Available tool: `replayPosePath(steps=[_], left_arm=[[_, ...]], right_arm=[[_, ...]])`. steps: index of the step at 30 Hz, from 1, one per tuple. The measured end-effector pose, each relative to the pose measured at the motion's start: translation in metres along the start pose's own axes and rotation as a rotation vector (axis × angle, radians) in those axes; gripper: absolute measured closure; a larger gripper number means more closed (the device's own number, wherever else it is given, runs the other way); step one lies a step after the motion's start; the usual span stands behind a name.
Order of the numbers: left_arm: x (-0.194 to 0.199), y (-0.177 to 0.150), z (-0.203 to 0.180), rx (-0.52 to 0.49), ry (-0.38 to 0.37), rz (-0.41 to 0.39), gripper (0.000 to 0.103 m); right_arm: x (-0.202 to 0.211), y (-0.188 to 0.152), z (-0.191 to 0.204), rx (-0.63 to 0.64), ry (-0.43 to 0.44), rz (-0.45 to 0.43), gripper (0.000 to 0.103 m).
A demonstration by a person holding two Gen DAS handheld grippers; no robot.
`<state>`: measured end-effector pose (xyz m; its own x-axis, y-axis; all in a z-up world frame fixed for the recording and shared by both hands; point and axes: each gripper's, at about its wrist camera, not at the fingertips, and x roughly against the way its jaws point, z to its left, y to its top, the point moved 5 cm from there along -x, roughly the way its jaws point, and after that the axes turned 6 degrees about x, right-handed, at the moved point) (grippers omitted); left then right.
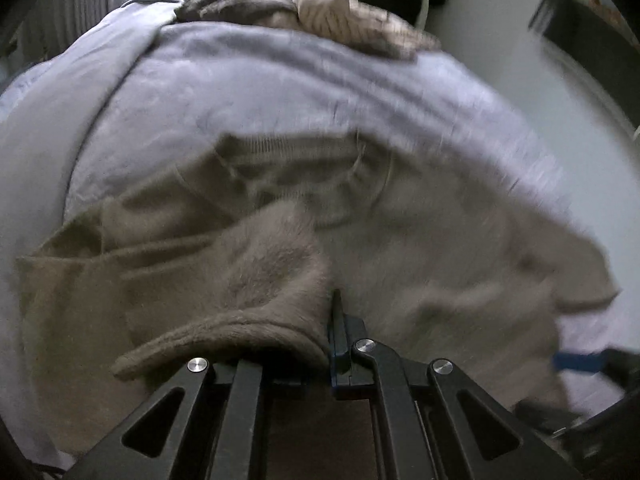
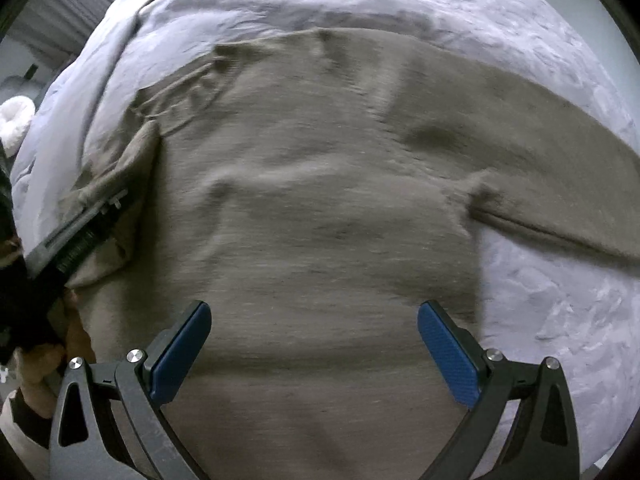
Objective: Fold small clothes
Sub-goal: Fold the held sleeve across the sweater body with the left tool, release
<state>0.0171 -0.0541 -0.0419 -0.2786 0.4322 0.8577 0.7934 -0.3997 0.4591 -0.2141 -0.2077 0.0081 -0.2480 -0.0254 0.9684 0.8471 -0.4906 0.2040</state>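
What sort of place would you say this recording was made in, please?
Most likely a bedroom: a taupe sweater lies on a bed's rumpled lavender duvet, with a knitted throw heaped at the far end.

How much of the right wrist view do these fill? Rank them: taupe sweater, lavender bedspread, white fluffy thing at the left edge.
1. Taupe sweater: fills most of the frame, though it lies nearest the camera.
2. Lavender bedspread: only its uncovered margins show.
3. White fluffy thing: a small patch.
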Motion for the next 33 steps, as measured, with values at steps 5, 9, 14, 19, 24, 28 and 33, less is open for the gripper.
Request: replayPosePath(steps=[5,9,14,19,24,28,33], left_arm=[[0.01,-0.009,0.006,-0.036,0.184,-0.063,0.008],[0.037,-0.016,0.017,-0.021,0.175,-0.063,0.008],[0.087,-0.004,0.064,0.056,0.242,-0.153,0.008],[0.092,-0.009,0.137,0.135,0.438,-0.115,0.008],[0.063,-0.034,0.194,0.265,0.513,0.004,0.008],[0.046,-0.041,0.197,0.267,0.526,0.019,0.008],[0.044,-0.044,0.191,0.253,0.534,0.013,0.007]], right_arm=[[0.004,0.004,-0.009,0.001,-0.006,-0.011,0.0],[0.012,0.02,0.014,0.062,-0.019,-0.043,0.0],[0.022,0.044,0.075,0.254,-0.037,-0.127,0.0],[0.017,0.048,0.147,0.558,-0.134,-0.209,0.0],[-0.02,0.053,0.202,0.844,-0.349,-0.267,0.0],[-0.039,0.066,0.207,0.892,-0.494,-0.311,0.022],[-0.013,0.097,0.129,0.385,-0.2,-0.29,0.039]])
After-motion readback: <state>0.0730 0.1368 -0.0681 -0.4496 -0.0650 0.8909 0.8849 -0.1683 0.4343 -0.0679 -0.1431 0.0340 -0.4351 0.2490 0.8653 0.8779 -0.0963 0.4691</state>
